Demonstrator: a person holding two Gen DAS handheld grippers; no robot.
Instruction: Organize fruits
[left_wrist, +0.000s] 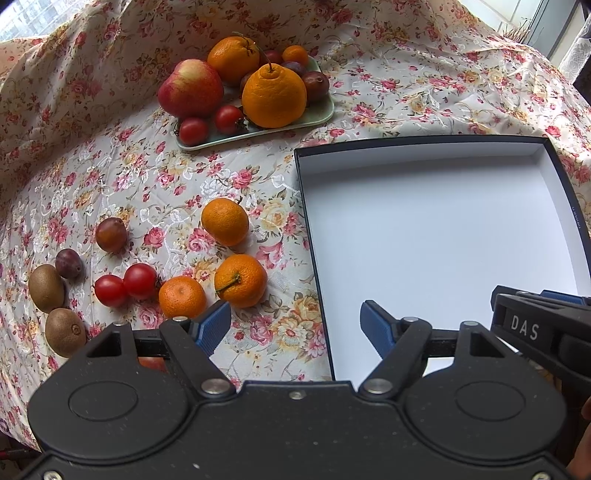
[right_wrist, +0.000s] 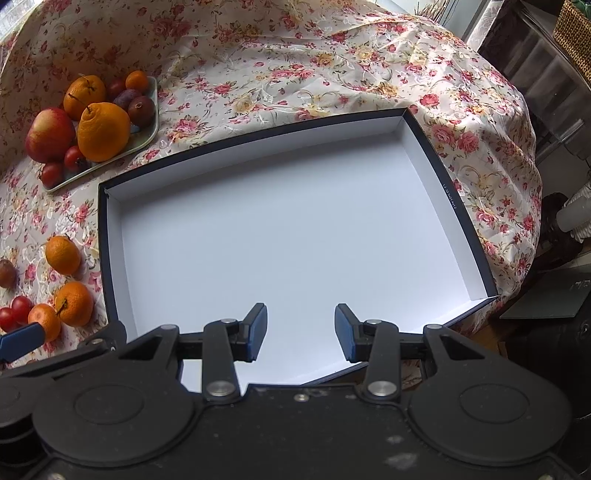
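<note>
Fingers of the left gripper (left_wrist: 295, 326) are being held wide apart with nothing between them, poised above the bench (left_wrist: 258, 177) at the near left edge of the box (left_wrist: 569, 206). Fingers of the right gripper (right_wrist: 301, 332) are likewise being kept apart and empty, hovering over the white floor of the box, which is holding no fruit yet.

Loose fruit is lying on the flowered cloth to the left of the box: three mandarins, the nearest one (left_wrist: 182, 297) just ahead of the left fingertip, a stemmed one (left_wrist: 240, 280) beside it and a third (left_wrist: 224, 221) further back. Two tomatoes (left_wrist: 125, 284) are touching each other, two plums (left_wrist: 110, 234) are sitting apart, and two kiwis (left_wrist: 55, 306) are lying at the far left. A green tray (left_wrist: 325, 110) behind is already carrying an apple (left_wrist: 190, 88), larger oranges and small fruit.

Mandarins are being judged light, soft-skinned and prone to rolling; a gentle hold across the widest part, clear of the stem, is being suggested. Tomatoes are likely being bruised by any firm squeeze.
</note>
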